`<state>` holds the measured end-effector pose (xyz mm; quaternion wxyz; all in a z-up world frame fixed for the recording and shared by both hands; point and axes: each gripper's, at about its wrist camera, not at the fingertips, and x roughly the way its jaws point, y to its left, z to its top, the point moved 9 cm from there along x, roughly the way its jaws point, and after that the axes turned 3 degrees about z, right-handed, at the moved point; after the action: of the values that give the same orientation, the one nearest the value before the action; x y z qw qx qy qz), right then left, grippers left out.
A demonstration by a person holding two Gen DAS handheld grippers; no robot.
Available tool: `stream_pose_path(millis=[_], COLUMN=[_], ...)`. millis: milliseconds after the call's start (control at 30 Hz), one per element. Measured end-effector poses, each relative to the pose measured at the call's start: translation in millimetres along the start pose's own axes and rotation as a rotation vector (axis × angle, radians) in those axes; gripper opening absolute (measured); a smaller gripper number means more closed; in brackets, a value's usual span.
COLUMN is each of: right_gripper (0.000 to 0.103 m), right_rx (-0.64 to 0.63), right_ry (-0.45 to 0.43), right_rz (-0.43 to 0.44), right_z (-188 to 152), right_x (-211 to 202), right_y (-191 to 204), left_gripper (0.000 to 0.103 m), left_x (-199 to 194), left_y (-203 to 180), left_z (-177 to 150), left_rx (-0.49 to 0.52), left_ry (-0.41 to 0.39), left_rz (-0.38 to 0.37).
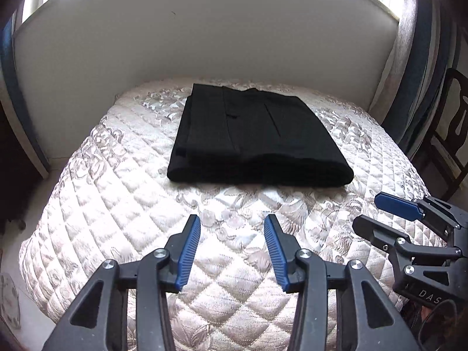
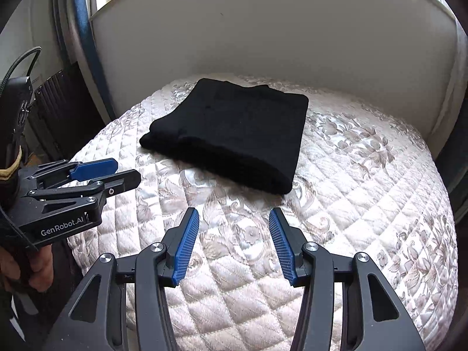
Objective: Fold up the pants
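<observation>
Black pants lie folded into a thick rectangle on the quilted bed cover, toward the headboard. The same pants show in the right wrist view, left of centre. My left gripper hovers over the cover in front of the pants, open, nothing between its blue pads. My right gripper is likewise open and empty, short of the pants' near fold. Each gripper shows in the other's view: the right gripper at the right edge, the left gripper at the left, held by a hand.
A pale padded headboard rises behind the bed. Blue-striped curtains and a dark chair stand to the right. A dark radiator-like object sits left of the bed. The cover spreads out around the pants.
</observation>
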<state>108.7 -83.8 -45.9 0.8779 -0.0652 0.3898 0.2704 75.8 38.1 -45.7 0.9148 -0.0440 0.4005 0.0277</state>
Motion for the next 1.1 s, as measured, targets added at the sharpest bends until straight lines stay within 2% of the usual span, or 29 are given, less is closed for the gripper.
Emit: stream_pose_path(millis=[367,633,1100], right_gripper=[0.052,0.055,0.056], right_rx=[0.001,-0.001,0.002], right_ry=[0.06,0.061,0.063], right_rz=[-0.02,-0.022,-0.02], right_z=[-19,-19,-19], right_x=[31,35,36], right_y=[-8,-8,-8], left_gripper=[0.048,0.061,0.065], left_x=[22,27,28], left_y=[7,2,0], left_z=[-15,-18,-18], left_rx=[-0.004,0.016,0.034], left_ry=[0.033,0.025,0.026], left_rz=[0.034,0.022,0.017])
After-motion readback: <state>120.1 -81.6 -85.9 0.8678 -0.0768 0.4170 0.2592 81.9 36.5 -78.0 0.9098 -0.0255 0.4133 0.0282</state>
